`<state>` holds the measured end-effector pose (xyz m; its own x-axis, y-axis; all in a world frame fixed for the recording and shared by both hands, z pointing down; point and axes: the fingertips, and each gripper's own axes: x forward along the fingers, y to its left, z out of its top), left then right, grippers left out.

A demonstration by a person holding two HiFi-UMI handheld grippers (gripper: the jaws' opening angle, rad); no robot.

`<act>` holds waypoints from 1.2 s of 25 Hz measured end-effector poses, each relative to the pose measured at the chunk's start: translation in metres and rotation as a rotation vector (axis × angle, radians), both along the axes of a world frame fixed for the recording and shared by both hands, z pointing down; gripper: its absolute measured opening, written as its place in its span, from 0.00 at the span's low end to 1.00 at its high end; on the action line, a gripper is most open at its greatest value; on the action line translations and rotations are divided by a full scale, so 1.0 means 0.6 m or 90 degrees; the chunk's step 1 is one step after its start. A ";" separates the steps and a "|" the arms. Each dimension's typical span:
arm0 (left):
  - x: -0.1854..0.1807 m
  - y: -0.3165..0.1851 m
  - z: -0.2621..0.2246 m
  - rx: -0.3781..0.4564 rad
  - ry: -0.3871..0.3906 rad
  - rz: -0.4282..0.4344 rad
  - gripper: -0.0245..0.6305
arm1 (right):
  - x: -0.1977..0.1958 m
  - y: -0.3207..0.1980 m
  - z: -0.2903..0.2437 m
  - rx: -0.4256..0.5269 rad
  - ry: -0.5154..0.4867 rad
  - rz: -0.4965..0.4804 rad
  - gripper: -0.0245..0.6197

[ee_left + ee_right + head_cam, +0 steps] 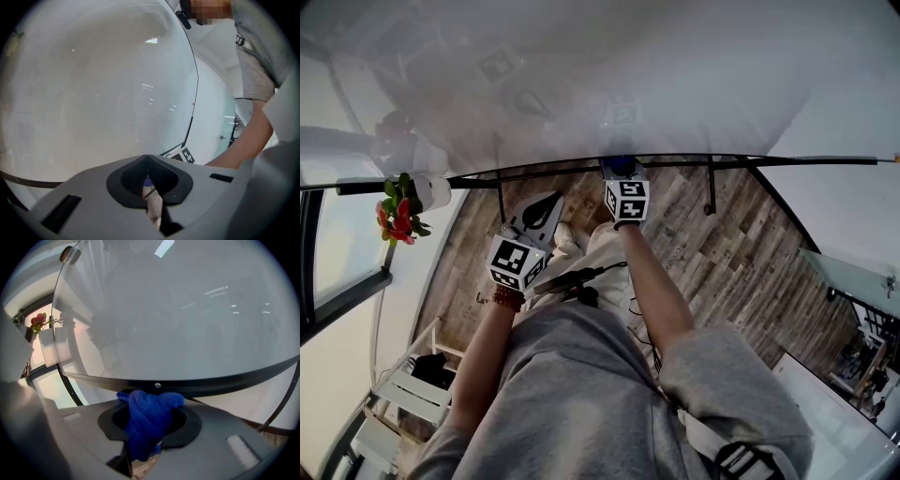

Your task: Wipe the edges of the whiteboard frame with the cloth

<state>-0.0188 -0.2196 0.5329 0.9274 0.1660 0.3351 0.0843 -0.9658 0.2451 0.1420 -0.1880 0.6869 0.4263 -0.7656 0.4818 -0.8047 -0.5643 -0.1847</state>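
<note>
- Left claw point(542, 210): jaws pressed together with nothing evident between them. It is held back below the frame, probably to stay clear of the wiping.
- Right claw point(620, 169): clamped on the blue cloth point(149, 419). The bunched tip sticks out ahead of the jaws against the lower whiteboard frame point(220, 378), seemingly so fabric, not plastic, rubs the edge.
- Writing: none legible, only square markers point(628, 199) on the cubes.

Soft daylight, fisheye edges, perhaps hazy
</note>
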 end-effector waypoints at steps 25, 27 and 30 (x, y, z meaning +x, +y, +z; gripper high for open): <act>-0.124 -0.050 0.009 -0.016 0.005 -0.134 0.05 | -0.100 -0.120 0.003 0.029 -0.035 -0.063 0.24; -0.133 -0.055 0.006 -0.015 0.007 -0.145 0.05 | -0.108 -0.127 0.003 0.026 -0.038 -0.066 0.24; -0.148 -0.067 0.009 -0.017 0.006 -0.166 0.05 | -0.119 -0.141 0.006 0.022 -0.038 -0.073 0.24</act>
